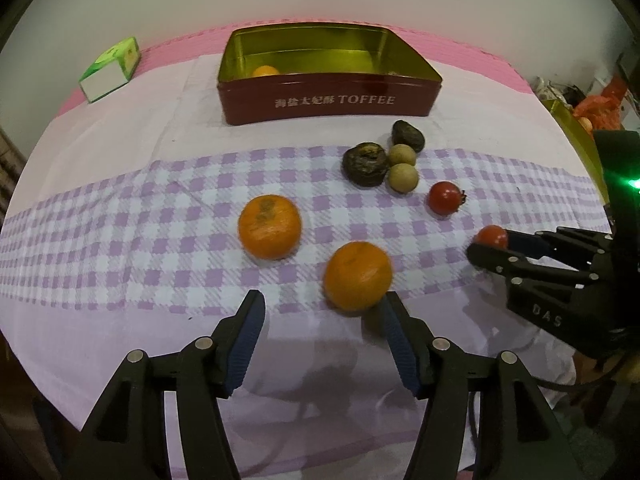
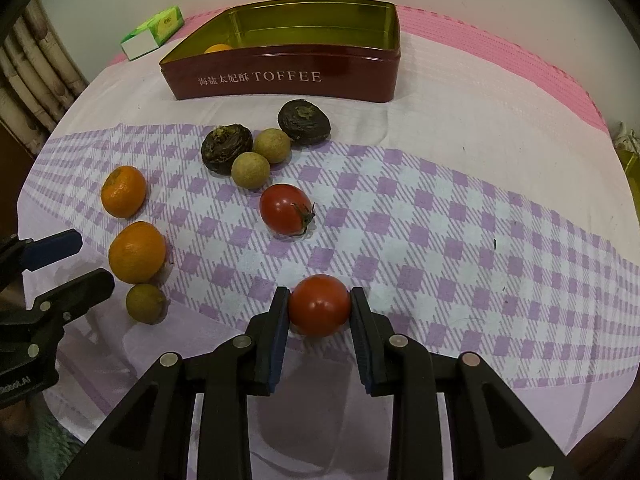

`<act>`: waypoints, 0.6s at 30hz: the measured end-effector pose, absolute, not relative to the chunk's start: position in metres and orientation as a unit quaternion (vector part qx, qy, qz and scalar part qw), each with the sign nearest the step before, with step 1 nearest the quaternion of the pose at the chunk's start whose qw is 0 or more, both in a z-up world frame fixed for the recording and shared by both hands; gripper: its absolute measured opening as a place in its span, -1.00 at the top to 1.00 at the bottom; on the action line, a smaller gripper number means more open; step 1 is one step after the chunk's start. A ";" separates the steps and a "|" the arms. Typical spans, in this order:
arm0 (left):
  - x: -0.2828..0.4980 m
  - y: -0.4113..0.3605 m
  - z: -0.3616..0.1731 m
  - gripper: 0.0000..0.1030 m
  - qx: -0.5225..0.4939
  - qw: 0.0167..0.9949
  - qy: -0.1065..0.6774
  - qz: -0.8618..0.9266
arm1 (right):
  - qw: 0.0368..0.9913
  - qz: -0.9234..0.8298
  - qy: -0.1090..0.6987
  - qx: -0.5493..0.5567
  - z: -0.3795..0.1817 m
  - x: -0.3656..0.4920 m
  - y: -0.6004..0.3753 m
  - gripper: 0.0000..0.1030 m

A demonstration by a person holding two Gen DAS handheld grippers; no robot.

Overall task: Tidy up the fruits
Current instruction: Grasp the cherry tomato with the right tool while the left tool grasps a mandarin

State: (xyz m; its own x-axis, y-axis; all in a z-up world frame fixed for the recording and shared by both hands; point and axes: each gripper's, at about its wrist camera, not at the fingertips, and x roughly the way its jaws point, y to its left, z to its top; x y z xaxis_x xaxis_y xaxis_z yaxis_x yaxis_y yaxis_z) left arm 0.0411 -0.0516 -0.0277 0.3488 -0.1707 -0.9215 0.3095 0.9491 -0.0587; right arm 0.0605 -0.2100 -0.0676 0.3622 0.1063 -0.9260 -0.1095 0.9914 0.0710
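Tomato (image 2: 319, 305) clamped crosswise in right tongs (image 2: 319, 308), stem hidden.

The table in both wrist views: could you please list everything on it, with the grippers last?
Toffee tin: one, red outside, gold inside, at the back, open.
Oranges: three; one inside the tin, two on the checked cloth.
Cherry tomatoes: two, red; one loose, one between the right fingers.
Dark wrinkled fruits: two, brown-black, before the tin.
Small tan round fruits: three; two by the dark ones, one near the front orange.
Green box: one, back left.
Tablecloth: pink, purple checks.
Left gripper: open, behind an orange.
Right gripper: shut on a tomato.
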 end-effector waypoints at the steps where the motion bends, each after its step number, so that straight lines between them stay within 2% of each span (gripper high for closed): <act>1: 0.043 -0.054 -0.028 -0.18 0.063 0.817 0.554 -0.149 | 0.825 0.066 0.561 -0.002 -0.068 0.061 -0.210 0.47; 15: 0.062 -0.074 -0.046 -0.18 0.060 0.799 0.580 -0.144 | 0.825 0.064 0.561 0.007 -0.068 0.060 -0.213 0.47; 18: 0.063 -0.071 -0.049 -0.13 0.052 0.796 0.585 -0.146 | 0.825 0.065 0.561 0.009 -0.068 0.060 -0.213 0.47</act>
